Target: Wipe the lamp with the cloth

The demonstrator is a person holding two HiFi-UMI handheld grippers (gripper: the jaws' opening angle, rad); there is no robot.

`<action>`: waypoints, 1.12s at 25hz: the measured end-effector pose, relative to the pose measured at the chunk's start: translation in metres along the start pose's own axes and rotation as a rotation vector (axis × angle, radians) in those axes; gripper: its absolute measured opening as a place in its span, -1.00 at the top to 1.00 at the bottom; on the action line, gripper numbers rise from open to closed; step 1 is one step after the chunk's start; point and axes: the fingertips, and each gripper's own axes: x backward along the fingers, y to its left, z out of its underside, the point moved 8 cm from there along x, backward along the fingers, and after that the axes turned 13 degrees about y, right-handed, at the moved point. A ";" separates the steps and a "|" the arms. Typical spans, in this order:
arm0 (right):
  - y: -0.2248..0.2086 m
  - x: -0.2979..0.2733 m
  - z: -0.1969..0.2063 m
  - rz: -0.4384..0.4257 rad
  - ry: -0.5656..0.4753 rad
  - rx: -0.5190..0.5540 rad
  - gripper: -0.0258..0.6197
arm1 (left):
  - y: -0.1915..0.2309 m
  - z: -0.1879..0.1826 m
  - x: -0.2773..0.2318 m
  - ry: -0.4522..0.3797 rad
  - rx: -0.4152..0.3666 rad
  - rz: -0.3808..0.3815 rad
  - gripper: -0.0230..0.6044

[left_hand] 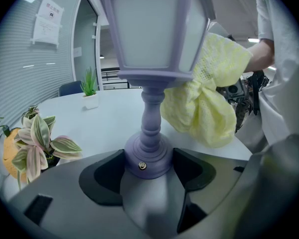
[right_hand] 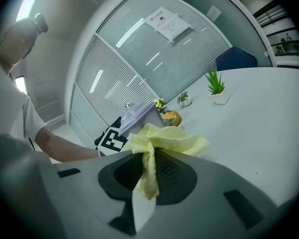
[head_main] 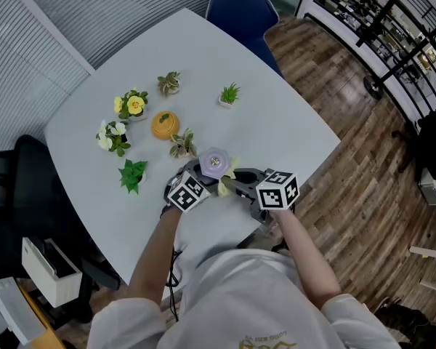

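Observation:
A lavender lantern-style lamp (head_main: 214, 163) stands near the front edge of the white table (head_main: 298, 122). My left gripper (head_main: 202, 179) is shut on the lamp's round base (left_hand: 147, 156), and the shade (left_hand: 154, 34) rises right above the jaws. My right gripper (head_main: 231, 185) is shut on a yellow cloth (head_main: 224, 185). In the left gripper view the bunched cloth (left_hand: 204, 108) presses against the right side of the shade. In the right gripper view the cloth (right_hand: 164, 141) hangs between the jaws of my right gripper (right_hand: 149, 171), with the lamp (right_hand: 137, 116) just beyond it.
Several small potted plants stand behind the lamp: yellow flowers (head_main: 133, 105), an orange pot (head_main: 164, 124), a variegated plant (head_main: 182, 144), a green one (head_main: 133, 174), a spiky one (head_main: 229, 94). A blue chair (head_main: 243, 13) is at the far side, a black chair (head_main: 14, 187) at the left.

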 end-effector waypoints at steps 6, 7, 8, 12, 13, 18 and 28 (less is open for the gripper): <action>-0.006 -0.004 0.008 0.050 0.068 0.005 0.73 | 0.000 -0.001 0.002 0.003 0.000 0.001 -0.07; -0.005 -0.005 0.007 0.045 0.065 0.005 0.73 | 0.000 -0.001 0.002 0.003 0.000 0.001 -0.07; -0.006 -0.007 0.006 0.046 0.065 0.007 0.73 | 0.000 -0.001 0.001 0.003 -0.001 0.001 -0.07; -0.008 -0.017 0.002 0.068 0.090 0.025 0.73 | -0.001 -0.001 0.001 0.001 -0.001 0.000 -0.07; -0.008 -0.020 0.001 0.071 0.094 0.028 0.73 | -0.001 -0.001 0.001 0.001 -0.001 0.000 -0.07; -0.010 -0.028 -0.003 0.077 0.118 0.042 0.73 | 0.000 -0.001 0.002 -0.001 -0.001 0.000 -0.07; -0.015 -0.036 -0.005 0.060 0.150 0.046 0.73 | 0.001 -0.001 0.002 -0.003 -0.001 -0.001 -0.07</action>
